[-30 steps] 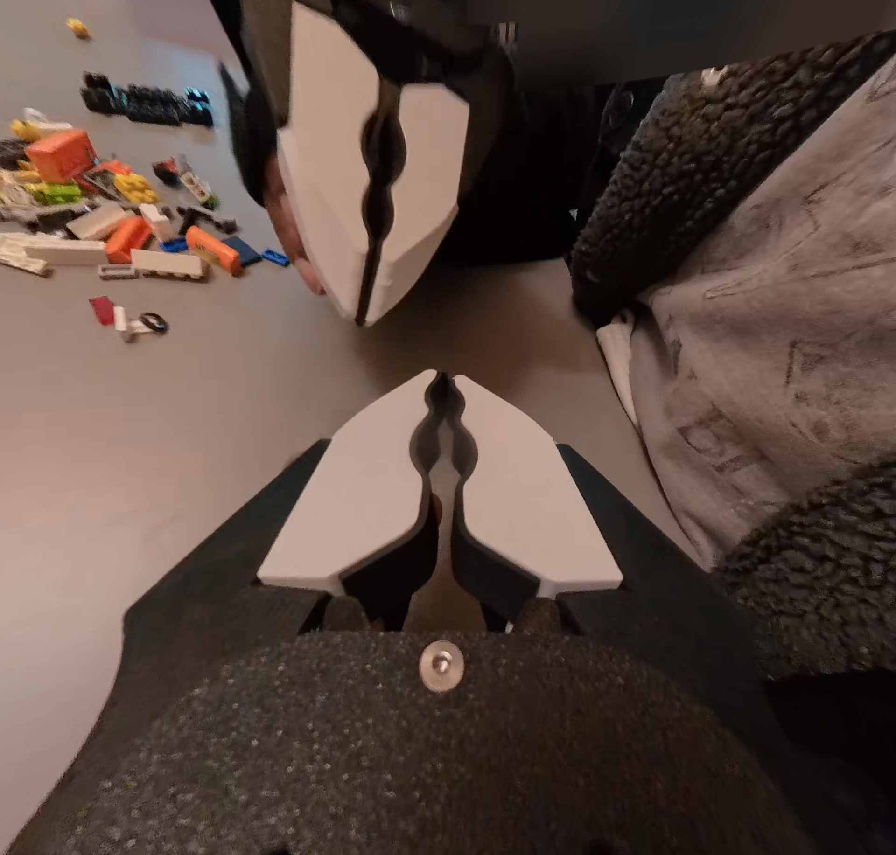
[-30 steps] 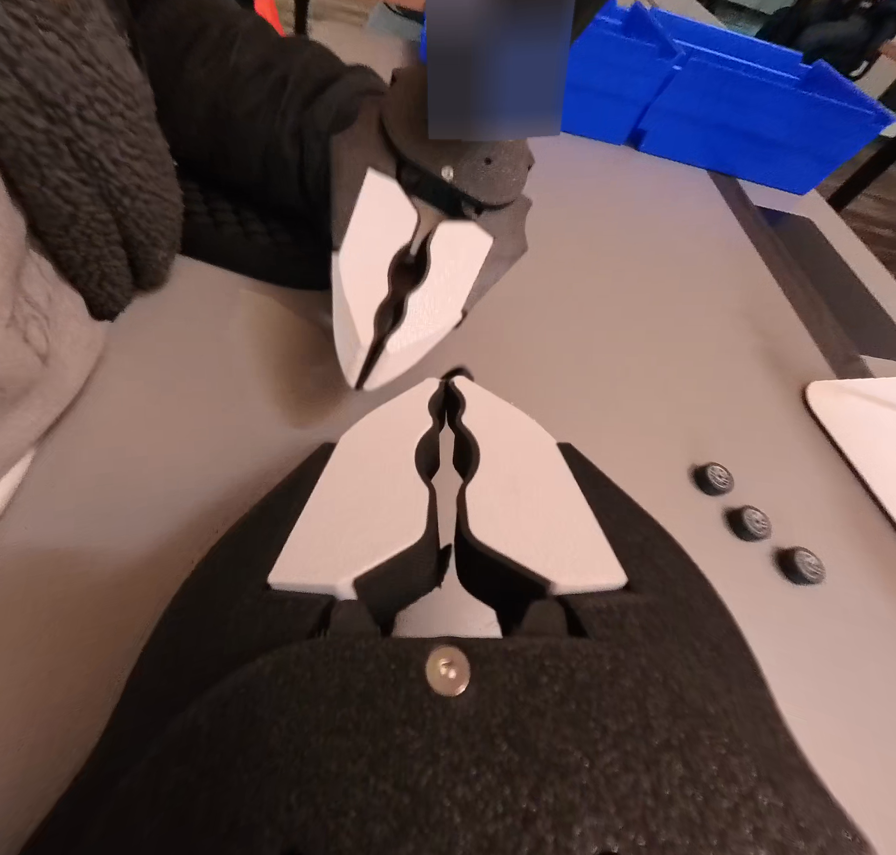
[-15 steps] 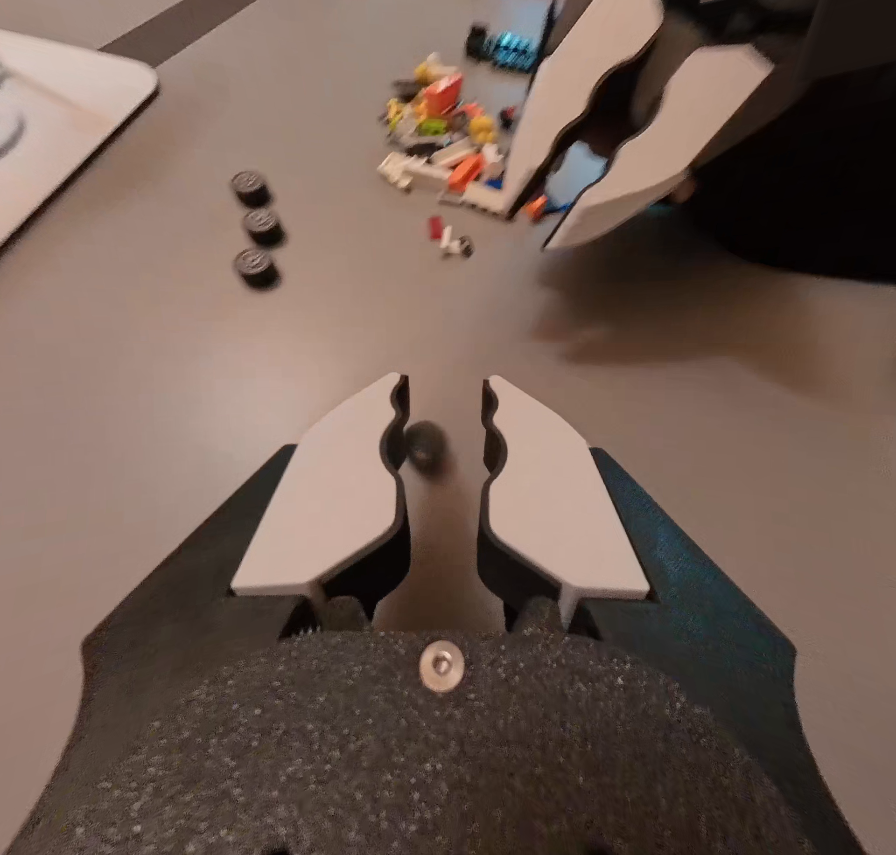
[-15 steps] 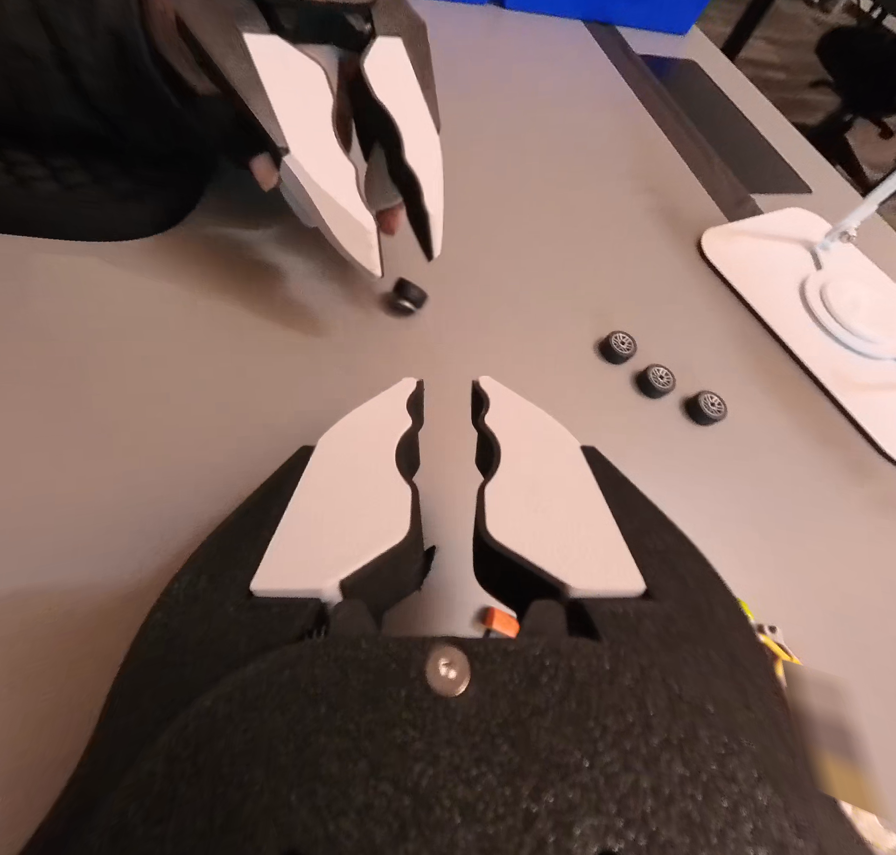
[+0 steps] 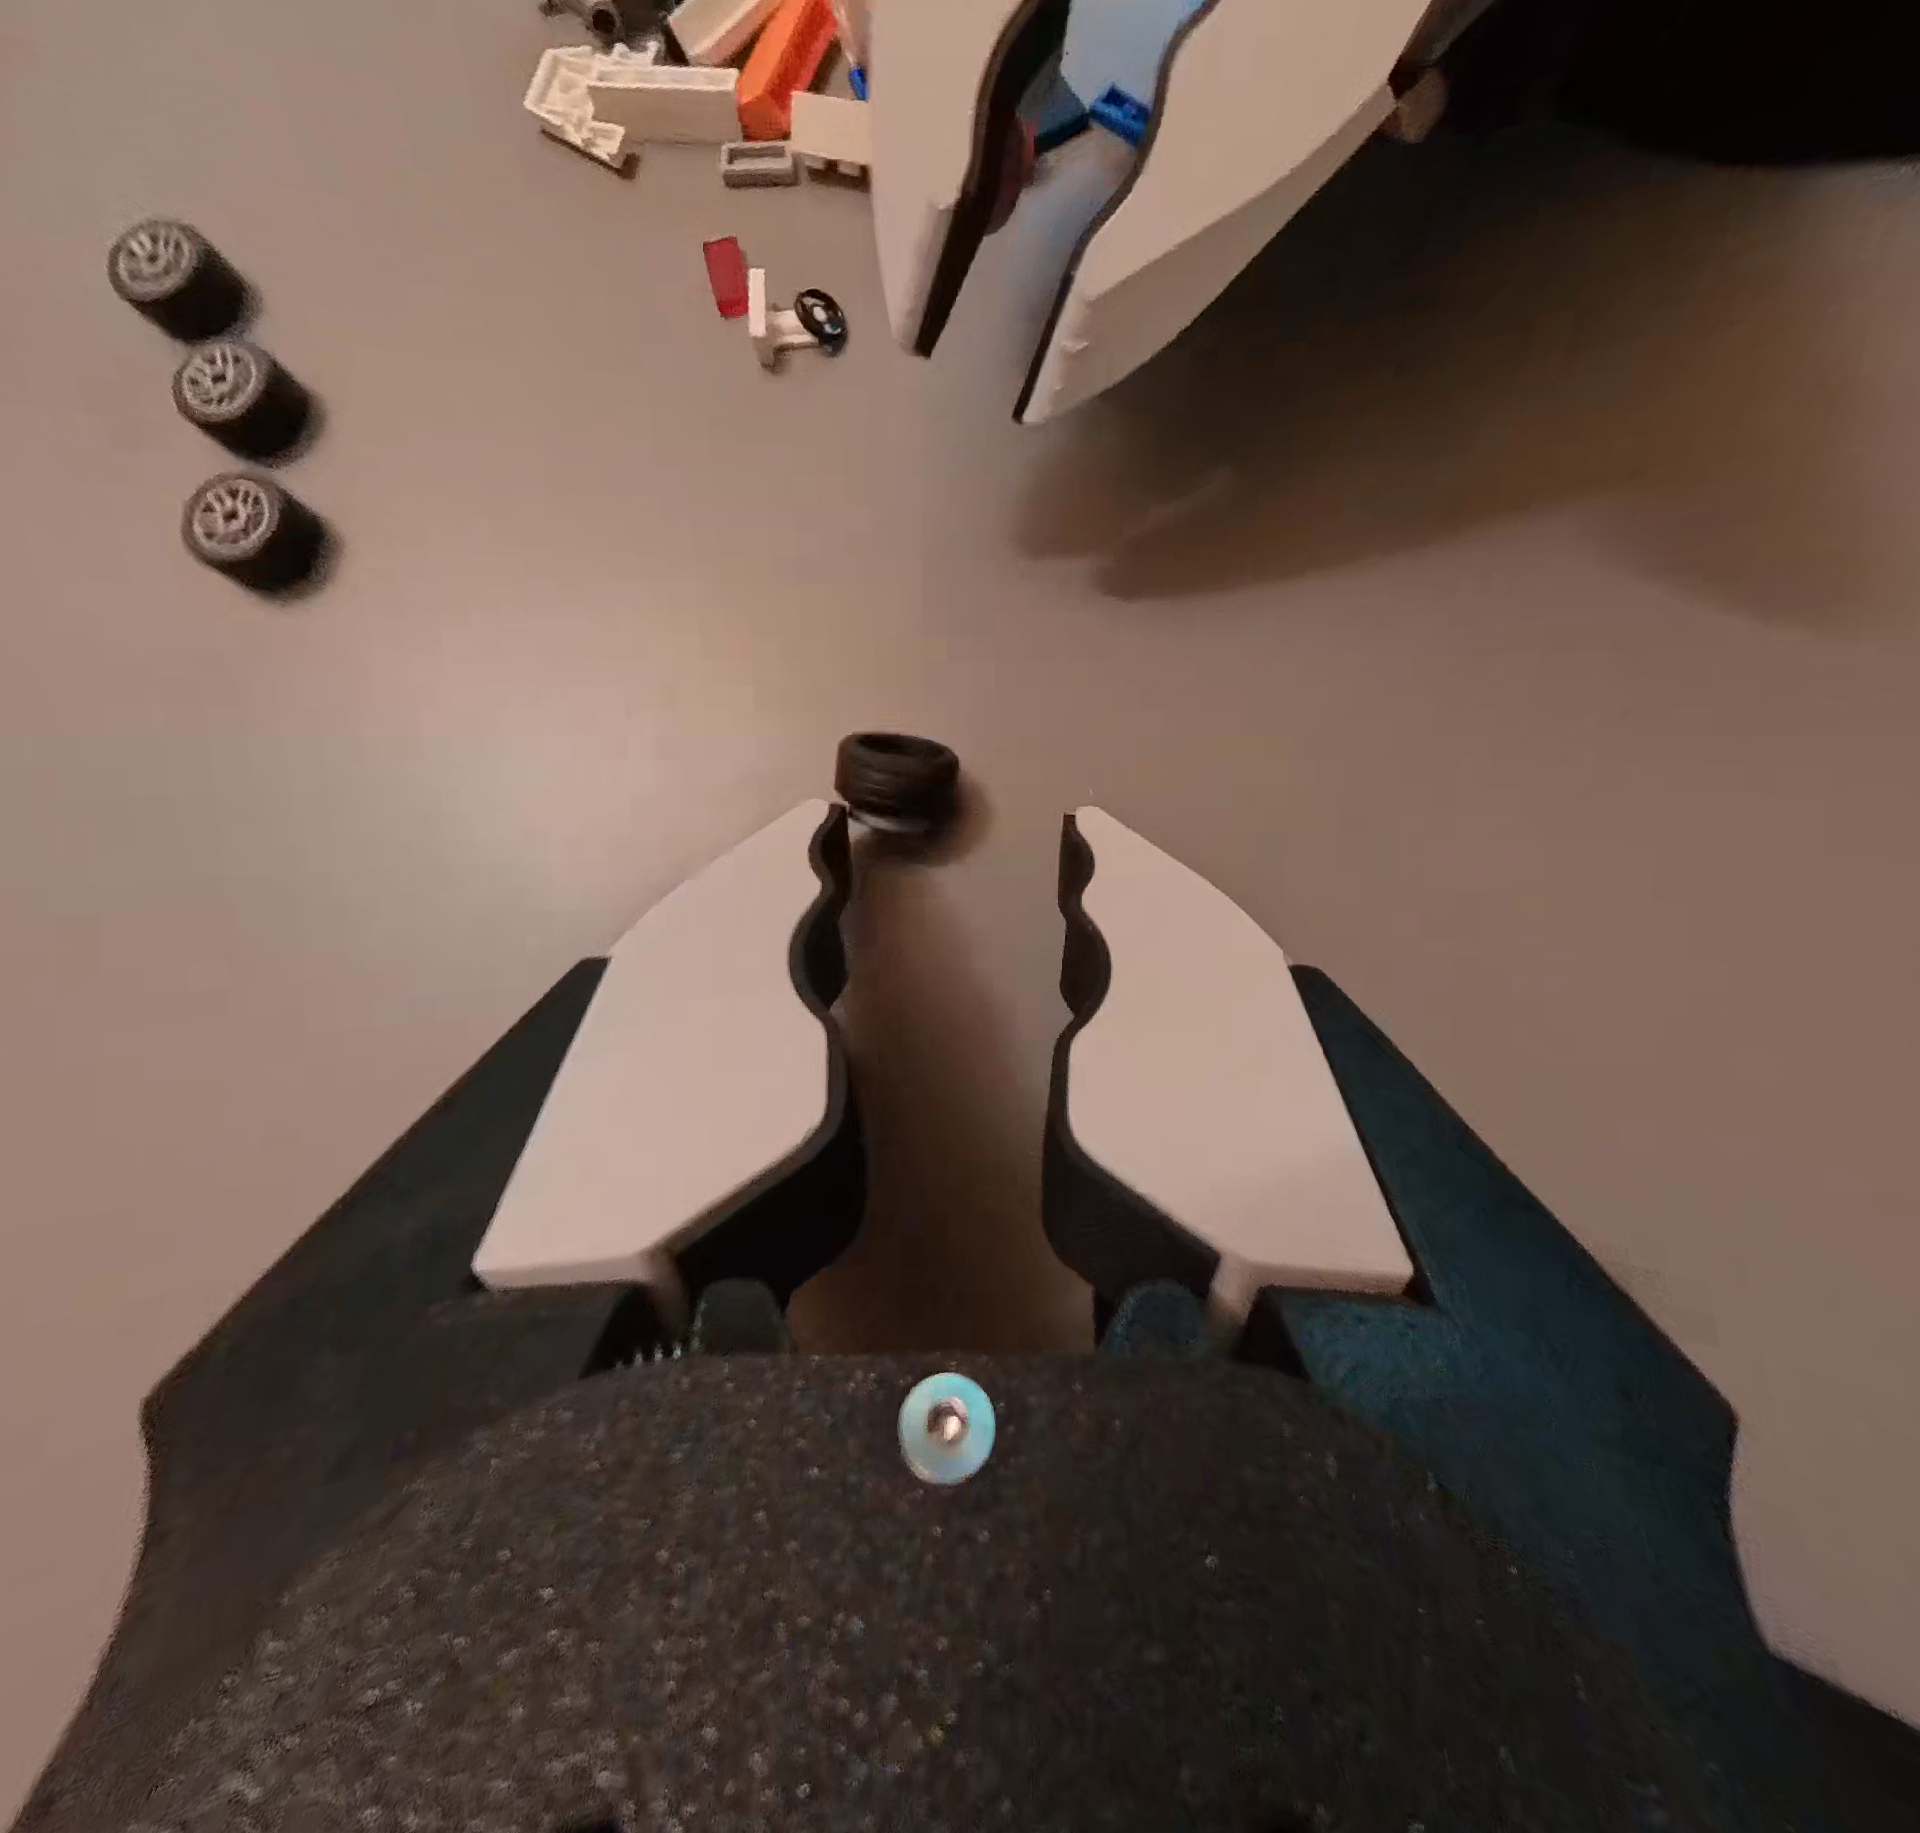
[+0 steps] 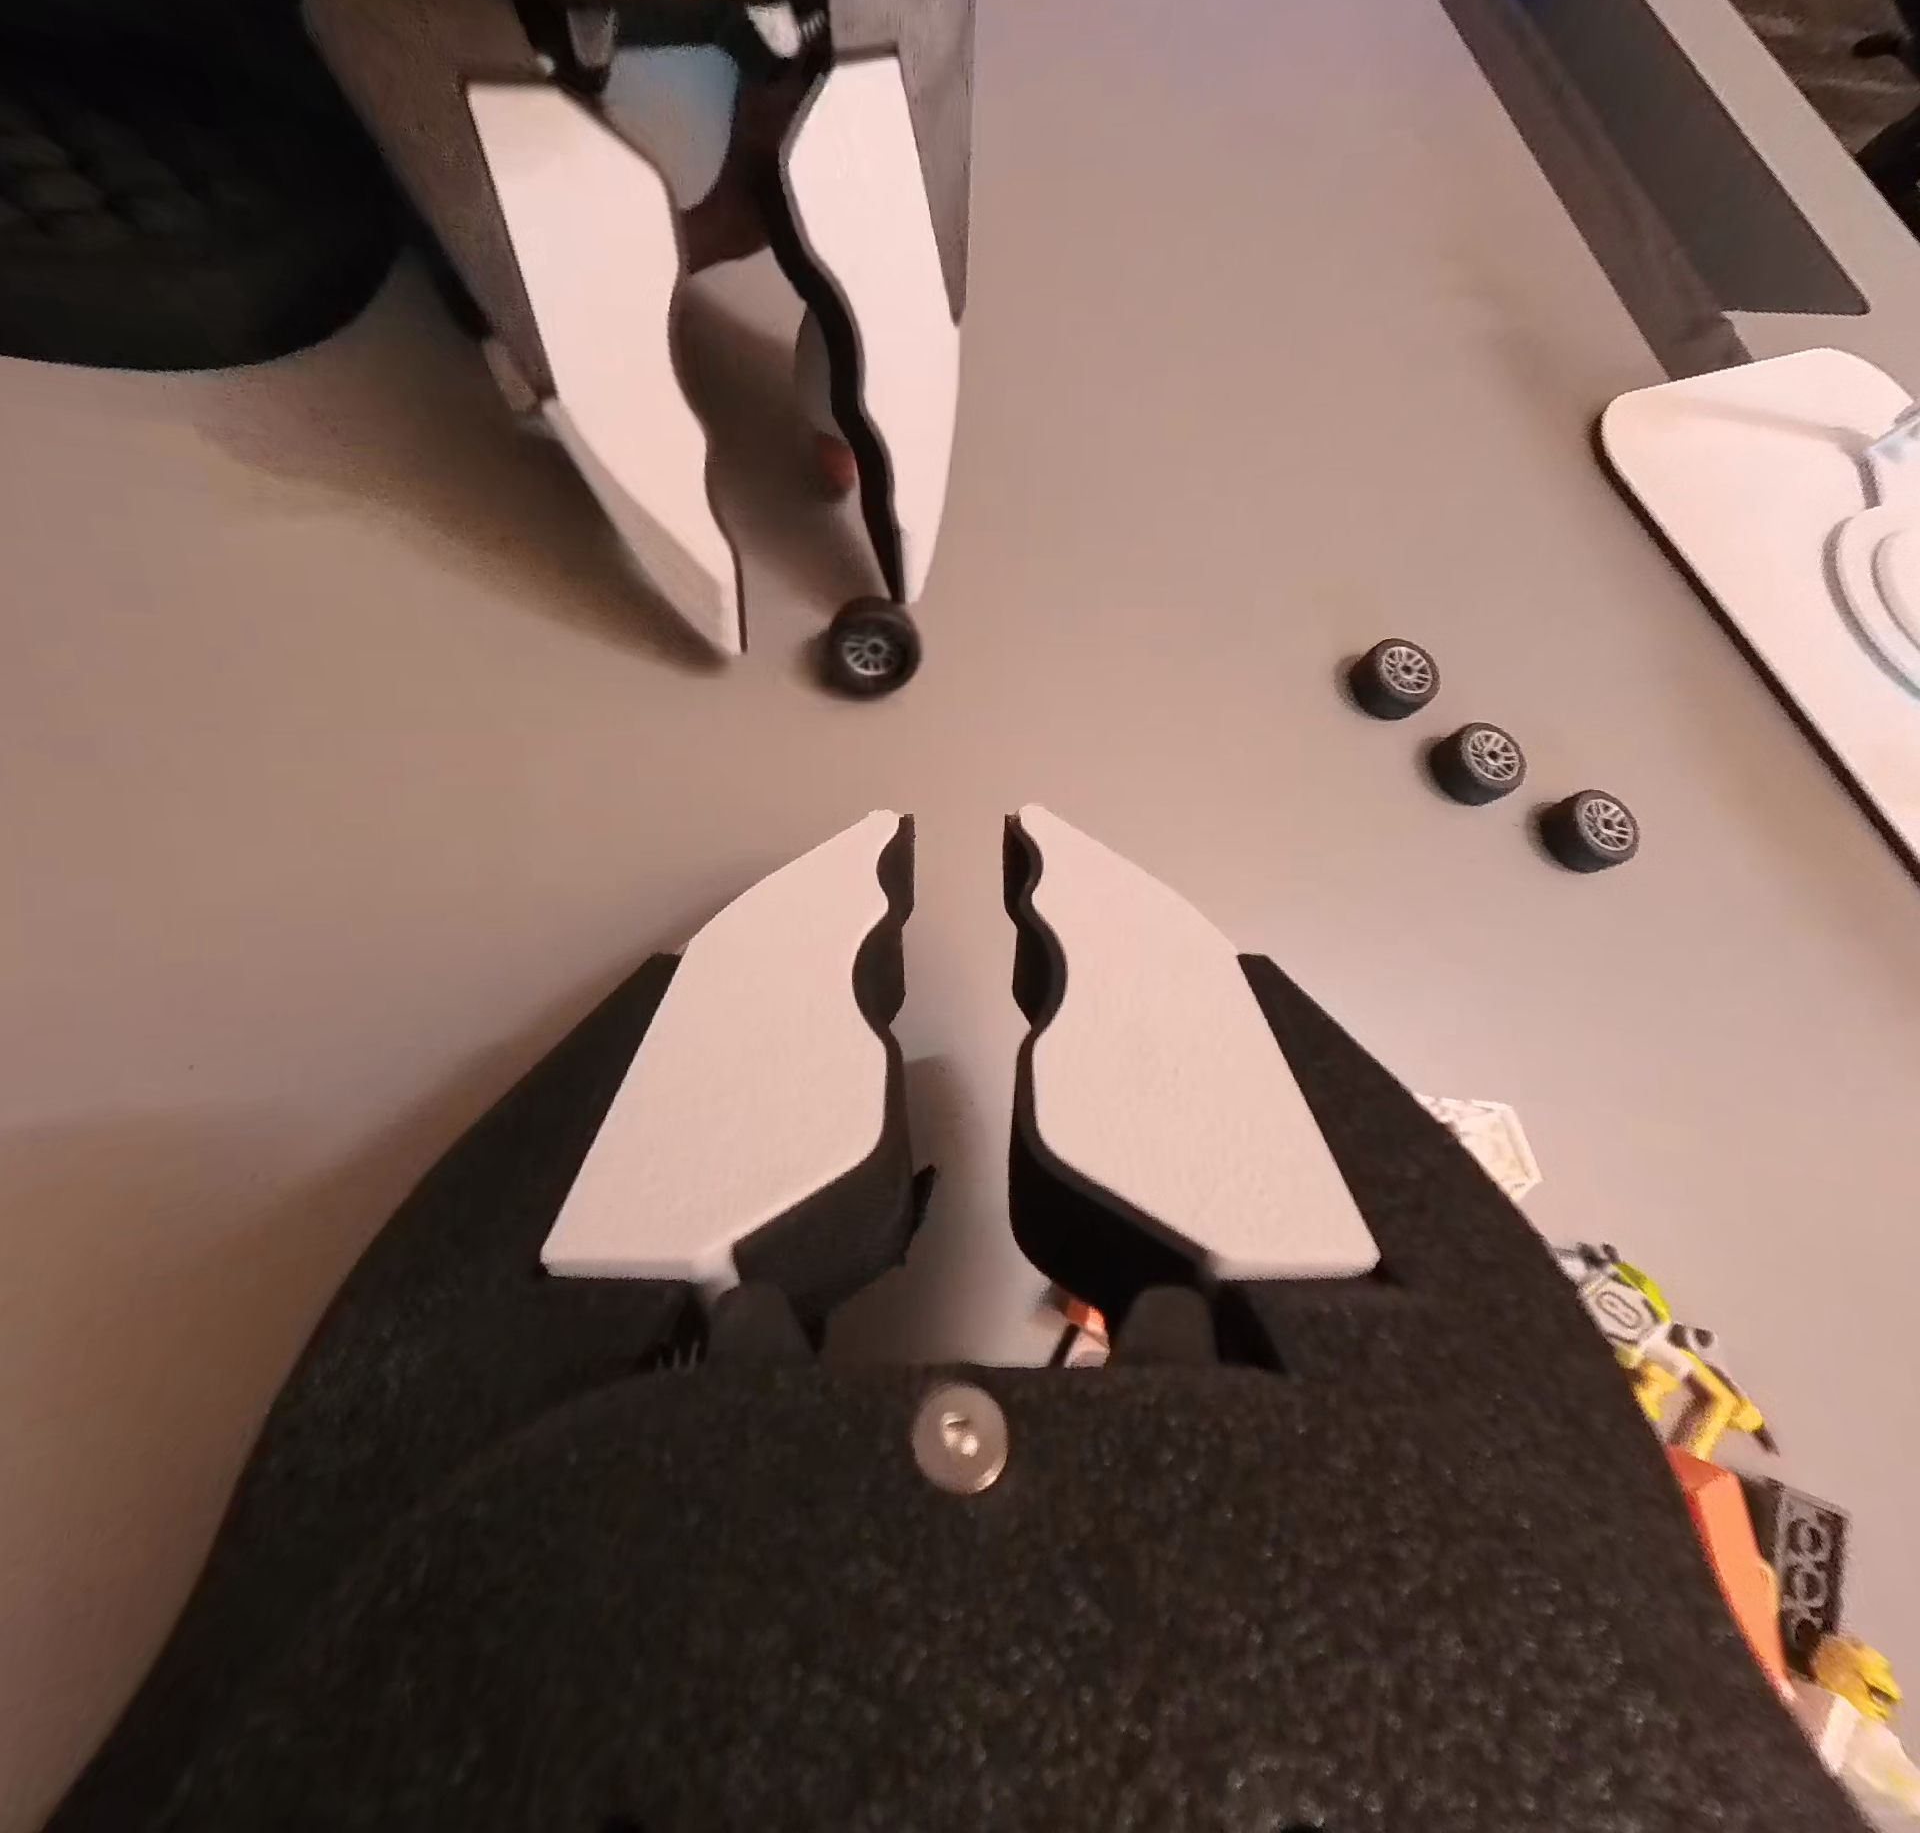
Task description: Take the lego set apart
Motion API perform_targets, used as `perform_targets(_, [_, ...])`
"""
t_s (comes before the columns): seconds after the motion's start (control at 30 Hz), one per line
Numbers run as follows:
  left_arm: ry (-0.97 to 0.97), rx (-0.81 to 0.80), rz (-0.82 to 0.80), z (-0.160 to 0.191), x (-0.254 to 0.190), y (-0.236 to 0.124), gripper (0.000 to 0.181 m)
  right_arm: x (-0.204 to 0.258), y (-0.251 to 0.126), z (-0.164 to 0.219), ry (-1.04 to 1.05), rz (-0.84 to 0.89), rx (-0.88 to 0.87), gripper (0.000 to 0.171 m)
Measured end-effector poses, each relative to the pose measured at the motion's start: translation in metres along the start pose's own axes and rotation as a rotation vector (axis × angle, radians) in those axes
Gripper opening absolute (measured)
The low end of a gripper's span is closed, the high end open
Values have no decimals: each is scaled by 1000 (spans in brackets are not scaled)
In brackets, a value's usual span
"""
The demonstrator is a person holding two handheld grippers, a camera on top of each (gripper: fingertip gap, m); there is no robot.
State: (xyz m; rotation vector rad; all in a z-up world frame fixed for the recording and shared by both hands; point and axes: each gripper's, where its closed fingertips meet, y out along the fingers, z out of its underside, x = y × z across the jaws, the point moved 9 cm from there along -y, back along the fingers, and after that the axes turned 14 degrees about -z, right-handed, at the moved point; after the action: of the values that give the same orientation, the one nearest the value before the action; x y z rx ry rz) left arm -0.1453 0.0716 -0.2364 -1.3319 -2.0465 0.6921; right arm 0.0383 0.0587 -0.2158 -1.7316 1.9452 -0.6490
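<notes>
Smooth grey worktop (image 5: 416,848), ribbed black rubber wheel (image 5: 897,794) at my spread left jaws, right jaws parted, empty, three spoked wheels (image 6: 1476,750) aligned

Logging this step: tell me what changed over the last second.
Both grippers, shut tip to tip a second ago, drew apart and opened. The left gripper let go a small black wheel, which now lies on the table by its fingers. The right gripper holds nothing. The three wheels stayed in their row.

Left gripper (image 6: 821,609) gapes over a loose wheel (image 6: 873,655) on the table (image 6: 312,692)
</notes>
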Motion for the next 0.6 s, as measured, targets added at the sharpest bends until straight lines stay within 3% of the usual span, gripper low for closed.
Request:
perform_targets(0.13, [99, 6, -125, -10, -5, 9, 25, 0, 4, 2, 2, -4, 28, 15])
perform_targets(0.27, [90, -13, -126, -10, -6, 9, 2, 1, 6, 2, 0, -14, 41, 15])
perform_targets(0.6, [21, -103, -22, -19, -8, 7, 28, 2, 16, 5, 1, -59, 64, 19])
